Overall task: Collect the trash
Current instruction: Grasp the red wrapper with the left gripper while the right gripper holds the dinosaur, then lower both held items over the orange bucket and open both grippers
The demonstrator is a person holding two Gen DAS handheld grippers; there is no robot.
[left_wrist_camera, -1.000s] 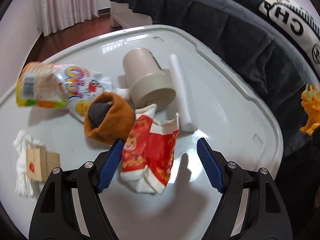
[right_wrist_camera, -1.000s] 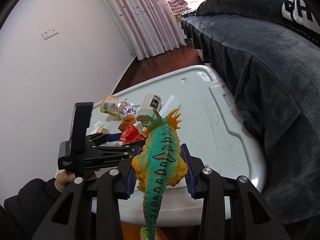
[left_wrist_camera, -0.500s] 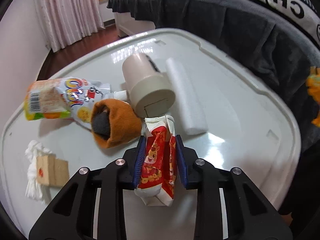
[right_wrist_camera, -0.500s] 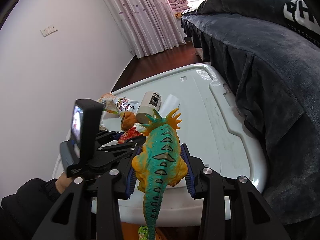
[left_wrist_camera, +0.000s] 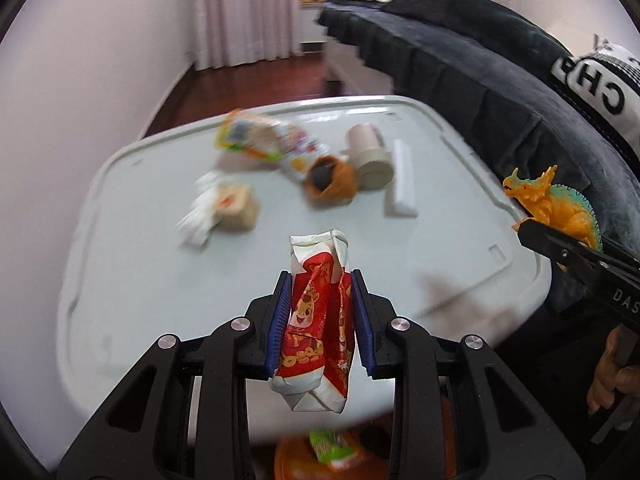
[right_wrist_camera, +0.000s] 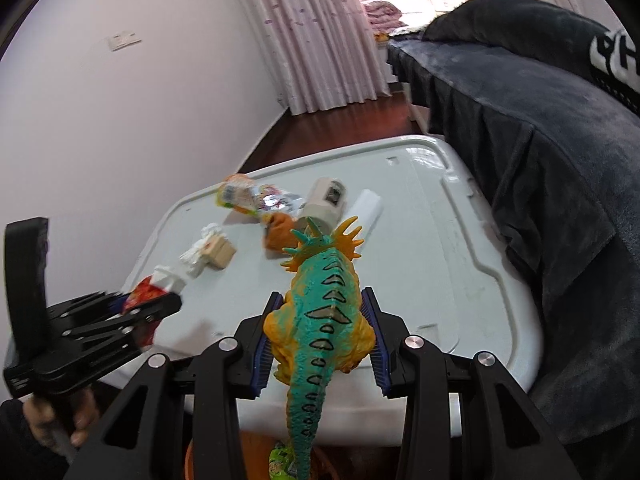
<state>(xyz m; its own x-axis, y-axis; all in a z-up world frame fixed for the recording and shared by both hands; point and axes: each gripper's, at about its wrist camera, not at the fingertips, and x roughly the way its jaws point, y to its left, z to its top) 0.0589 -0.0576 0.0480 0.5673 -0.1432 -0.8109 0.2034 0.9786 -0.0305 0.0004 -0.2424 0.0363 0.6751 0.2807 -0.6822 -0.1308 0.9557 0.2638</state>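
Note:
My left gripper [left_wrist_camera: 320, 316] is shut on a crumpled red and white snack wrapper [left_wrist_camera: 316, 320], held above the near edge of the white table [left_wrist_camera: 120, 280]. In the right wrist view the same left gripper [right_wrist_camera: 148, 308] shows at the lower left with the wrapper [right_wrist_camera: 154, 286] in it. My right gripper [right_wrist_camera: 320, 340] is shut on an orange and teal toy dinosaur [right_wrist_camera: 324, 300], also seen at the right of the left wrist view as the dinosaur [left_wrist_camera: 552, 208]. On the table lie a colourful pouch [left_wrist_camera: 260, 140], an orange sock [left_wrist_camera: 332, 178], a beige cup [left_wrist_camera: 370, 156], a white roll [left_wrist_camera: 402, 182] and a small carton with tissue [left_wrist_camera: 228, 208].
An orange bin [left_wrist_camera: 320, 456] with a green wrapper [left_wrist_camera: 330, 444] in it sits below the table's near edge. A dark blanket [left_wrist_camera: 500, 80] covers the bed along the table's right side. A white wall [right_wrist_camera: 120, 120] stands to the left, curtains [right_wrist_camera: 320, 40] at the back.
The left gripper closed on the red wrapper, then lifted it and drew it back toward the near table edge. The right gripper kept its hold on the dinosaur and shifted slightly.

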